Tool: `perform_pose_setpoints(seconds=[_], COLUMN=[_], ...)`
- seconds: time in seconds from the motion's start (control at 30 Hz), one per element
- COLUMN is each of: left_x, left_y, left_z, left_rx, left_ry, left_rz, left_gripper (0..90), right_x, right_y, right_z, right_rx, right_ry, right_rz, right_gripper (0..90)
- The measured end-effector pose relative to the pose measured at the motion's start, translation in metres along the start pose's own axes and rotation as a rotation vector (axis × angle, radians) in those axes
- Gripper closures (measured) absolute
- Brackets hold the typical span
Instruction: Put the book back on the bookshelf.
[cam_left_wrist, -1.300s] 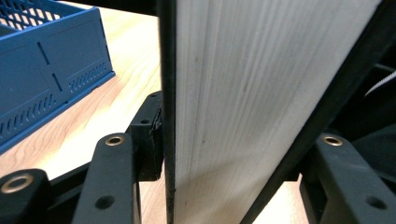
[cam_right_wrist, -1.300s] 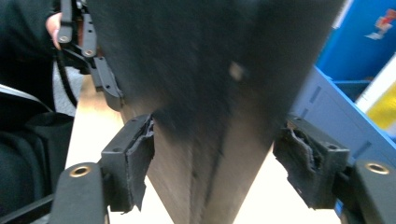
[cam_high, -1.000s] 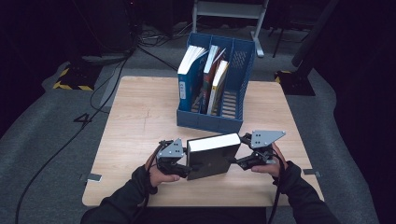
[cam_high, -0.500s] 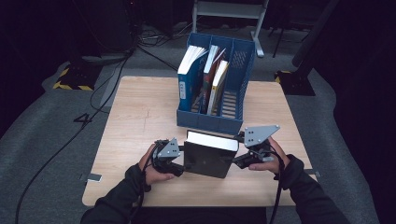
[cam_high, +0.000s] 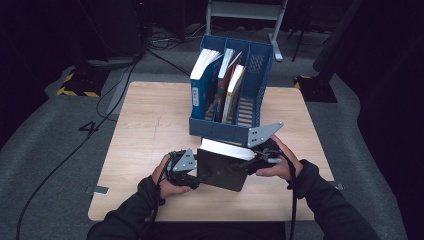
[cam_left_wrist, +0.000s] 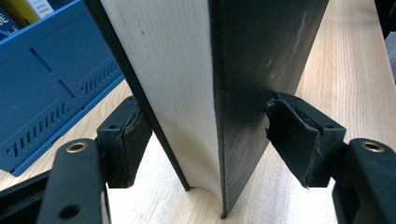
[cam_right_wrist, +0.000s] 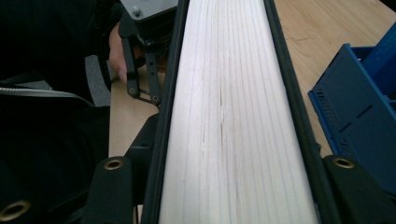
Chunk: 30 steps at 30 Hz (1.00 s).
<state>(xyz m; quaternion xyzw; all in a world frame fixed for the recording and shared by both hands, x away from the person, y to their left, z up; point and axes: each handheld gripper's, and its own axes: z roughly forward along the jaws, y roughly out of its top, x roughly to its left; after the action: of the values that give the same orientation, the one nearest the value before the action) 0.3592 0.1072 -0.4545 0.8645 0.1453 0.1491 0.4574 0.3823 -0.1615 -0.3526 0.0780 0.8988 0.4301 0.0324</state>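
Note:
A thick black book (cam_high: 222, 172) stands tilted on its spine near the table's front edge, white page edge up. My left gripper (cam_high: 198, 172) is at its left end. In the left gripper view the book (cam_left_wrist: 187, 70) sits slanted between the jaws. The jaws have just been opening, and both pads (cam_left_wrist: 292, 133) still touch the covers. My right gripper (cam_high: 251, 162) clamps the right end. In the right gripper view the page edge (cam_right_wrist: 224, 93) runs between its jaws, which have just been closing on the covers.
A blue file holder (cam_high: 220, 131) with several upright books stands just behind the black book, mid-table. The wooden table (cam_high: 150, 125) has bare room on its left half. Cables lie on the grey floor at left, and a metal stand is at the back.
The book was tipped up from nearly flat to standing on its spine. The right hand rose and came inward with it. The left hand stayed put.

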Motion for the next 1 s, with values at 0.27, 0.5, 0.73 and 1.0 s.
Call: perform_pose_setpoints(seconds=[0.27, 0.5, 0.73, 1.0], left_x=[-0.005, -0.001, 0.004, 0.015], left_y=[0.005, -0.001, -0.028, -0.059], left_z=[0.011, 0.007, -0.011, -0.023], left_rx=[0.014, 0.042, 0.122, 0.198], left_ry=[0.047, 0.055, 0.111, 0.175], left_rz=[0.017, -0.014, -0.095, -0.206], left_gripper=[21.5, 22.6, 17.9, 18.8], right_x=[0.003, 0.007, 0.006, 0.0], right_y=[0.0, 0.003, 0.004, -0.003], right_z=[0.0, -0.002, -0.008, -0.025], right_rx=[0.011, 0.014, 0.023, 0.031], right_ry=[-0.053, -0.094, -0.119, -0.183], right_rz=[0.012, 0.032, 0.047, 0.096], right_gripper=[46.1, 50.8, 51.8, 52.3])
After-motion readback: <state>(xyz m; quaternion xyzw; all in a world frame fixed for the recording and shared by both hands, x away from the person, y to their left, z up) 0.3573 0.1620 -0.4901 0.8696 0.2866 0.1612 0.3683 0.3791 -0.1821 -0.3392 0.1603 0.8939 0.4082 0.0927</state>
